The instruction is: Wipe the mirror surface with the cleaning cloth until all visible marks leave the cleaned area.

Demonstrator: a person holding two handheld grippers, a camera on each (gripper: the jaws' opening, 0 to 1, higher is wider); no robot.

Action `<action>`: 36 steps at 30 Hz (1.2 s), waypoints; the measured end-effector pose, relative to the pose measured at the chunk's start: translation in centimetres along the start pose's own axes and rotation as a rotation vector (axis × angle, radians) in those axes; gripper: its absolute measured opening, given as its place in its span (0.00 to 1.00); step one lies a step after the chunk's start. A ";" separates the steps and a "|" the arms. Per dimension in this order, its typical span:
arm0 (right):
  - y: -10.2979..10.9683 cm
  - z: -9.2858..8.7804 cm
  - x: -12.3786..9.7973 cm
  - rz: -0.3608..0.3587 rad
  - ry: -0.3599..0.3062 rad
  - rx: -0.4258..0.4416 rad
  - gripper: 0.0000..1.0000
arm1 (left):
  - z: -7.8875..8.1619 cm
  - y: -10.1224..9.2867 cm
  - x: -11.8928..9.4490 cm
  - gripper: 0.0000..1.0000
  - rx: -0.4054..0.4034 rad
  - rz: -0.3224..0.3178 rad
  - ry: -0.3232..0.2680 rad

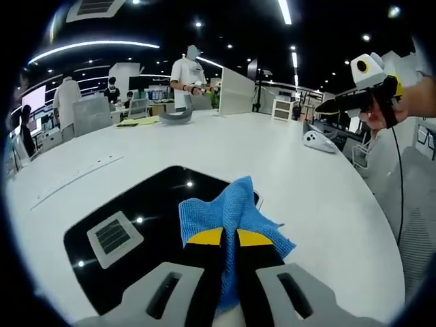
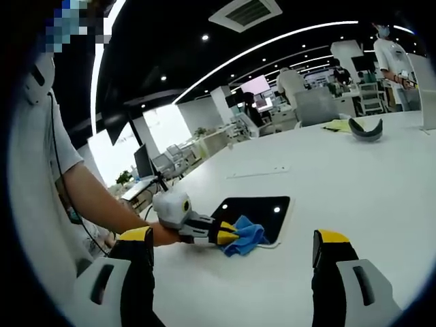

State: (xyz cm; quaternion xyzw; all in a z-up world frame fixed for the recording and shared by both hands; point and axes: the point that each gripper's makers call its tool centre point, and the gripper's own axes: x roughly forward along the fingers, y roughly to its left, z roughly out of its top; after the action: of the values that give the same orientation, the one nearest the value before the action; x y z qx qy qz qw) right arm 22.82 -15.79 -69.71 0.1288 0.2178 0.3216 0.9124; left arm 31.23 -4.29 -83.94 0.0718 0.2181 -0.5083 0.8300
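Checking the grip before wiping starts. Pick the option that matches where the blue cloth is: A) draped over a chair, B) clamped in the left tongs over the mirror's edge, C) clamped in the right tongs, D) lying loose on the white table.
B: the left tongs are shut on the blue cloth, which overlaps the mirror; the right tongs stand open.

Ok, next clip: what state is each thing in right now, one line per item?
Left gripper: shut on the blue microfibre cleaning cloth.
Right gripper: open, holding nothing, raised above the white table.
Blue microfibre cleaning cloth: bunched, lying on the near corner of the mirror and spilling onto the table.
Flat dark rectangular mirror: lying flat on the table, reflecting ceiling lights; marks too small to tell.
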 end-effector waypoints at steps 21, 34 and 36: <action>-0.2 0.2 0.1 -0.009 0.001 -0.008 0.97 | -0.3 0.6 -0.8 0.03 0.015 -0.034 0.007; -0.4 0.0 0.0 -0.014 0.004 -0.006 0.97 | -0.3 1.6 -1.1 0.03 0.029 -0.031 0.005; -0.3 0.1 0.0 -0.014 0.003 -0.005 0.97 | -0.3 1.7 -1.1 0.03 0.029 -0.030 0.004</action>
State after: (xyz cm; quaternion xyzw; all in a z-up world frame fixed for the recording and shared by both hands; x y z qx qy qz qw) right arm 23.02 -16.03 -69.77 0.1244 0.2194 0.3160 0.9146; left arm 32.19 -2.47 -83.89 0.0816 0.2134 -0.5234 0.8209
